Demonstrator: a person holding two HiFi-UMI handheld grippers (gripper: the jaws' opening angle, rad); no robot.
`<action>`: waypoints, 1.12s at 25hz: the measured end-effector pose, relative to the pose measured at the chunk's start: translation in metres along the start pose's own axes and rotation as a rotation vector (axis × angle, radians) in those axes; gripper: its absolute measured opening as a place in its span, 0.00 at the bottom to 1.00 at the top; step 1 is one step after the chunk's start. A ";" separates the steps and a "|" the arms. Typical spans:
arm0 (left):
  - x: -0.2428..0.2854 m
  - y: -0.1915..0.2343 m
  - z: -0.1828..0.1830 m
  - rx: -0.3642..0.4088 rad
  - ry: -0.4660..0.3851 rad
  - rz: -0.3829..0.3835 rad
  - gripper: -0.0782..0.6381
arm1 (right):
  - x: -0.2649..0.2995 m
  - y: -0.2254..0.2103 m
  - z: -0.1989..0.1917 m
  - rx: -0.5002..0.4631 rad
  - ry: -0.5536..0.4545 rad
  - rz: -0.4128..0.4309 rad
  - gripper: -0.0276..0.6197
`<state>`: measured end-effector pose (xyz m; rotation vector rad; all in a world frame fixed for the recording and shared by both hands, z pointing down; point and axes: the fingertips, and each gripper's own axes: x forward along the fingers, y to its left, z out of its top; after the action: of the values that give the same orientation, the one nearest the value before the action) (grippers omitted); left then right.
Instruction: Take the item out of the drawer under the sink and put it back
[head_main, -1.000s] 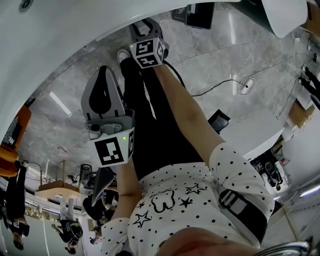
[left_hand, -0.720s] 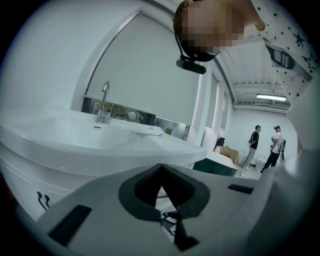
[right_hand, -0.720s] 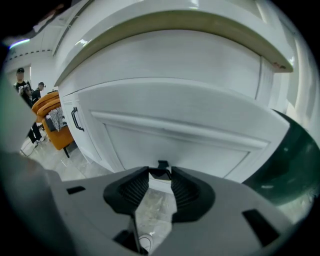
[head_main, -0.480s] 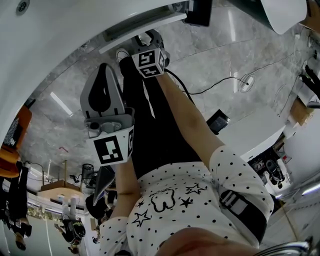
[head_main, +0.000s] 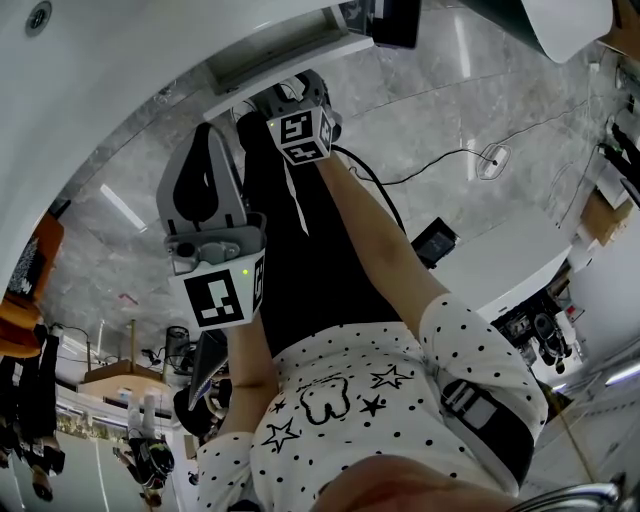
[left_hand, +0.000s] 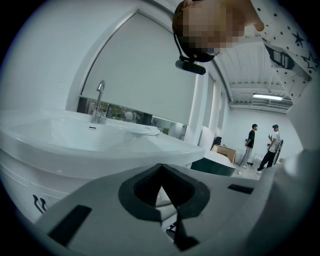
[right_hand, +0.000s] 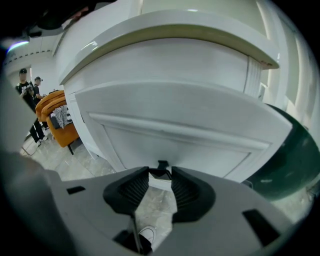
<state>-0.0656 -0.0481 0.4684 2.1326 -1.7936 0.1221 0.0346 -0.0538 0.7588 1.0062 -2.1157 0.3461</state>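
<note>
Right gripper view shows the right gripper (right_hand: 161, 172), jaws apart, near the drawer (right_hand: 175, 125) handle (right_hand: 162, 164); the left gripper (left_hand: 161, 169) has its jaws together, empty.

White black-dotted top (head_main: 400, 390) (star outlines on the chest), black trousers (head_main: 310, 250), perhaps a white shoe (right_hand: 146, 235).

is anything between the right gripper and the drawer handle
Nothing visible does. The right gripper's jaws stand apart and point straight at the small dark handle on the white drawer front, with no other thing between.
</note>
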 end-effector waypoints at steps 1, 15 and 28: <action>0.000 0.000 0.000 0.000 0.001 0.000 0.10 | -0.001 0.000 0.000 0.002 0.000 -0.001 0.27; 0.004 -0.001 -0.003 -0.005 0.006 -0.007 0.10 | -0.015 0.004 -0.016 0.038 0.006 -0.032 0.27; 0.006 -0.004 -0.004 -0.002 0.009 -0.015 0.10 | -0.021 0.002 -0.021 0.079 0.002 -0.053 0.26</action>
<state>-0.0598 -0.0516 0.4730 2.1401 -1.7712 0.1259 0.0523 -0.0300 0.7579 1.1049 -2.0829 0.4073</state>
